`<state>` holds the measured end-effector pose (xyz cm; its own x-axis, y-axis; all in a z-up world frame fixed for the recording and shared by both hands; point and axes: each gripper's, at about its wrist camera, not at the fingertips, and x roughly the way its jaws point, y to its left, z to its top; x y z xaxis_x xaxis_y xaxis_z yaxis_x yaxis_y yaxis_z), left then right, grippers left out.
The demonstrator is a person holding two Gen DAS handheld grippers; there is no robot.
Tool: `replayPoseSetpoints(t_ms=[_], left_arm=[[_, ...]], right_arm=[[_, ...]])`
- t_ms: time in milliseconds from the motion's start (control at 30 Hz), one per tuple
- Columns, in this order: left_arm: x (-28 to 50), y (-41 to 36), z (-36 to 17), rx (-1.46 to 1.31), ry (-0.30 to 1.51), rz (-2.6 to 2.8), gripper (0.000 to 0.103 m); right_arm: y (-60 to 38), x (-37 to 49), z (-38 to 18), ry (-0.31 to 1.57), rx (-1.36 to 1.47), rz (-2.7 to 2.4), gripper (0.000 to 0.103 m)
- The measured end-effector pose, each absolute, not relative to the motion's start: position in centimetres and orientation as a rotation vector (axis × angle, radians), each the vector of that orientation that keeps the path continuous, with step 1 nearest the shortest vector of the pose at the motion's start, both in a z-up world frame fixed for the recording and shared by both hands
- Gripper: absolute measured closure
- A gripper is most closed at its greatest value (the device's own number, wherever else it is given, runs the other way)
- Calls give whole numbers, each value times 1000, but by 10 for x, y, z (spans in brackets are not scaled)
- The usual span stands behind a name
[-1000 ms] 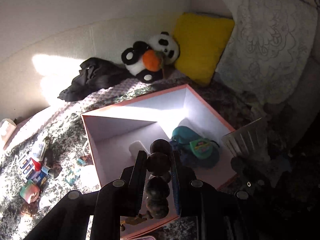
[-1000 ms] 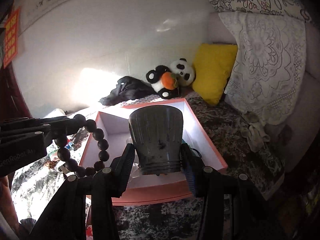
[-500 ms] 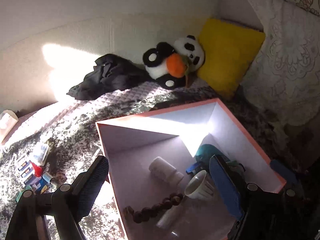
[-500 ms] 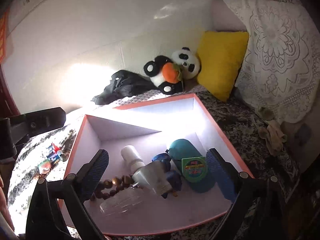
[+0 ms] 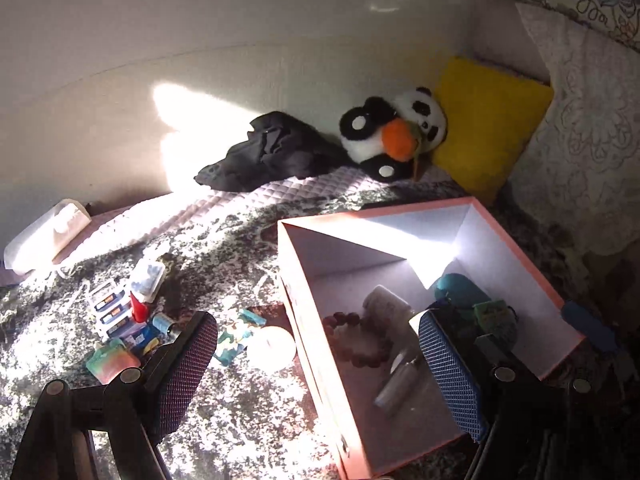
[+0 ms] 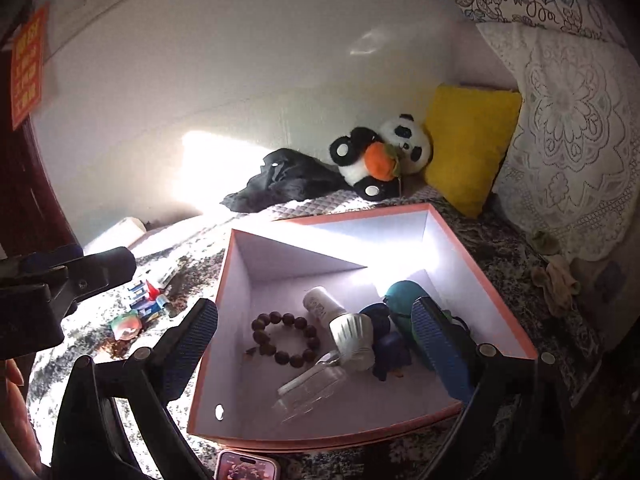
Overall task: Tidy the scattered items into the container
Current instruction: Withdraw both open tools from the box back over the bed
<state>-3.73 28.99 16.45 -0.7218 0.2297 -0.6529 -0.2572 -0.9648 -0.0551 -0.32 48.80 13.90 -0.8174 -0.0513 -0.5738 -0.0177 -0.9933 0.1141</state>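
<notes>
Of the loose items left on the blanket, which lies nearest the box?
The round white disc, glaring in sunlight right beside the pink box wall. The other scattered items lie farther left.

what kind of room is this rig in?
Most likely a bedroom or daybed corner at home: a quilted bed cover, a yellow pillow and a panda plush against the wall, with a pink box set on the bedding.
</notes>
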Motion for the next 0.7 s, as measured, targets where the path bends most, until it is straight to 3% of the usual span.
replayPoseSetpoints(t_ms=[267, 700], left_arm=[[10, 190, 137, -1117, 13, 2764, 16], [25, 70, 60, -1361, -159, 2829, 16]], right_arm=[[399, 32, 137, -72, 937, -2857, 3], [283, 44, 73, 88, 1109, -2671, 3]])
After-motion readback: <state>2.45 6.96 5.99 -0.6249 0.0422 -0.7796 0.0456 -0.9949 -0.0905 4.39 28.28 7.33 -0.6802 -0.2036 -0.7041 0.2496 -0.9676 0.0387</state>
